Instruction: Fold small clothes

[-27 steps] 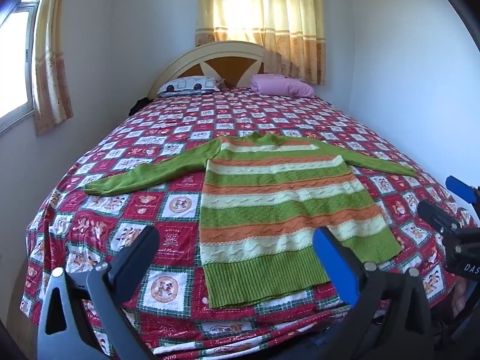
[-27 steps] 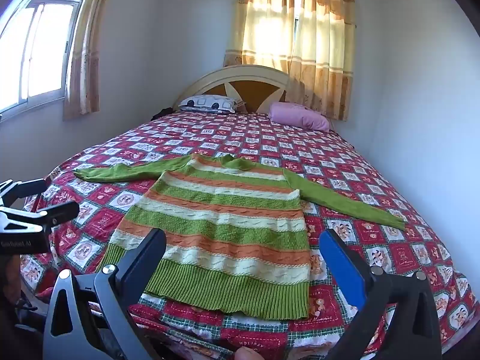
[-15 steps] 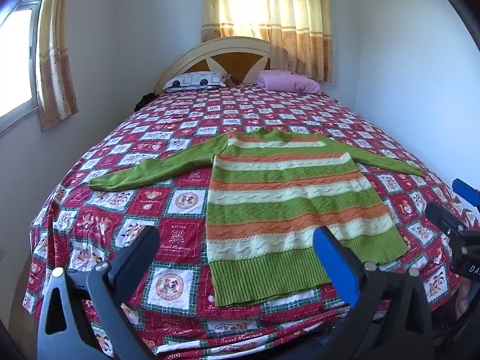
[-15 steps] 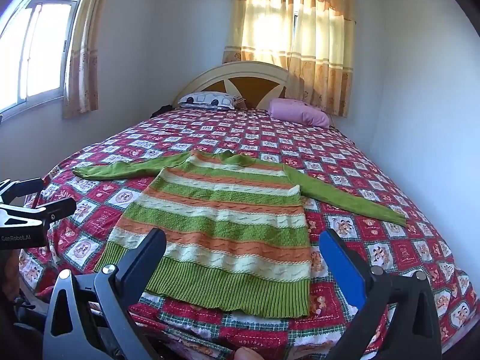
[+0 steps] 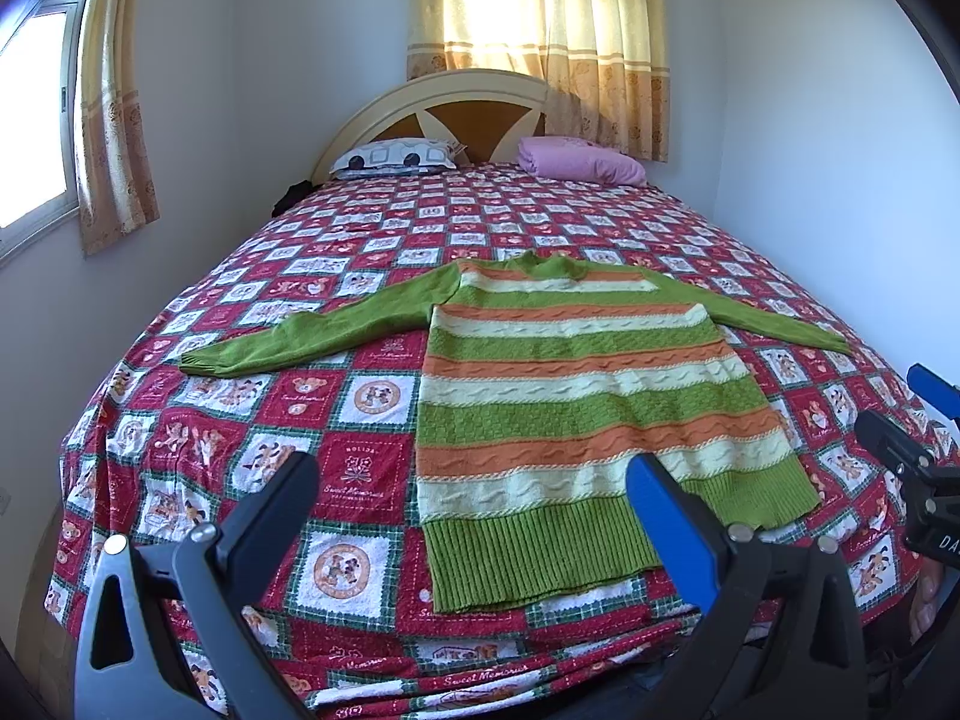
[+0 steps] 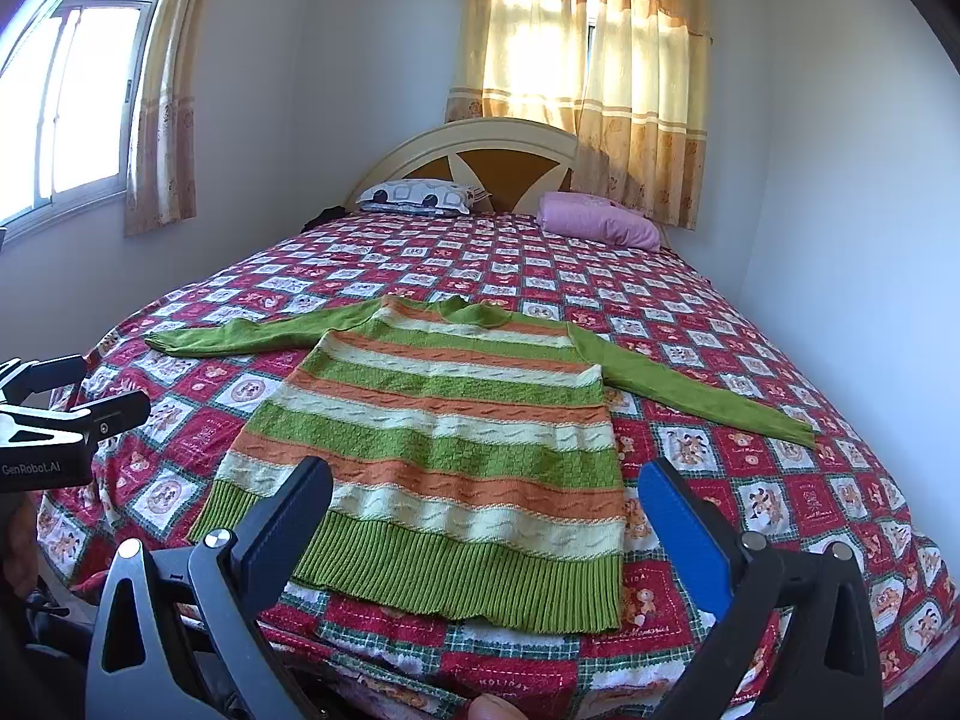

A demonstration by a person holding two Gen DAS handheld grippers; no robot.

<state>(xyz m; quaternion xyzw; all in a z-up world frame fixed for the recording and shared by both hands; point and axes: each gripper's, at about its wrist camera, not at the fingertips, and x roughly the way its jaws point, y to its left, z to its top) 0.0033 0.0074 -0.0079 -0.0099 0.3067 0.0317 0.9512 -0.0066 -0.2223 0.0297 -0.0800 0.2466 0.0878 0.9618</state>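
The striped sweater [image 5: 576,414] is seen spread flat on the bed [image 5: 360,396], long axis from six to twelve o'clock, hem nearest both wide-open, empty tongs, left gripper [image 5: 474,516] and right gripper [image 6: 486,522] about equally near

Ribbed knit sweater [image 5: 576,396], printed cloth bedspread [image 5: 336,420], matt plastic tongs [image 6: 486,501]

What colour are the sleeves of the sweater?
Plain green sleeves, clearest in the right wrist view.
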